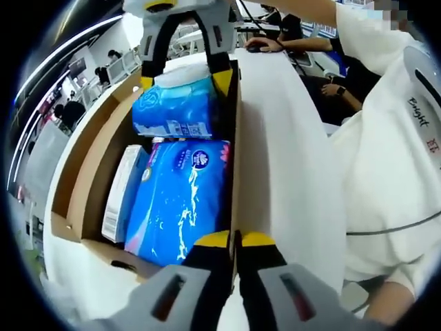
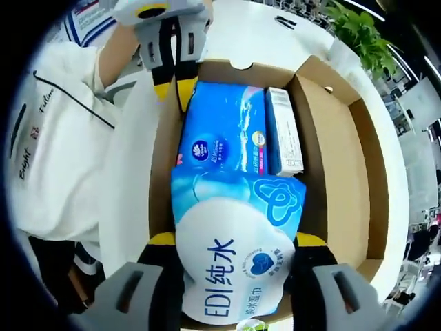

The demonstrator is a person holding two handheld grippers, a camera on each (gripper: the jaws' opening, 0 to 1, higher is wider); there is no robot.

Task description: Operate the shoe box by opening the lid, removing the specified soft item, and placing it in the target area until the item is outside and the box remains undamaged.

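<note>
A: While the shoe box lies open, lid folded out at right of the right gripper view, where's the soft item?
B: The wipes pack is seen at lower centre of that view, still inside the box, lying partly over the blue tissue pack. A small white carton is wedged beside, upper right.
A: Tongs?
B: The right gripper is clasped on the wipes pack, jaws spread wide either side of it. The left gripper, bottom centre of the left gripper view, is pinched tight on the box's side wall, approx. at its rim.
A: Handling?
B: Pack is judged soft & squashy, film prob. slick, weight light-to-moderate since wet wipes. It's best held across the middle, firm but not crushed; a loose hold could let it slide out. Cardboard wall is thin, so tearing is risked if it's pulled hard.
</note>
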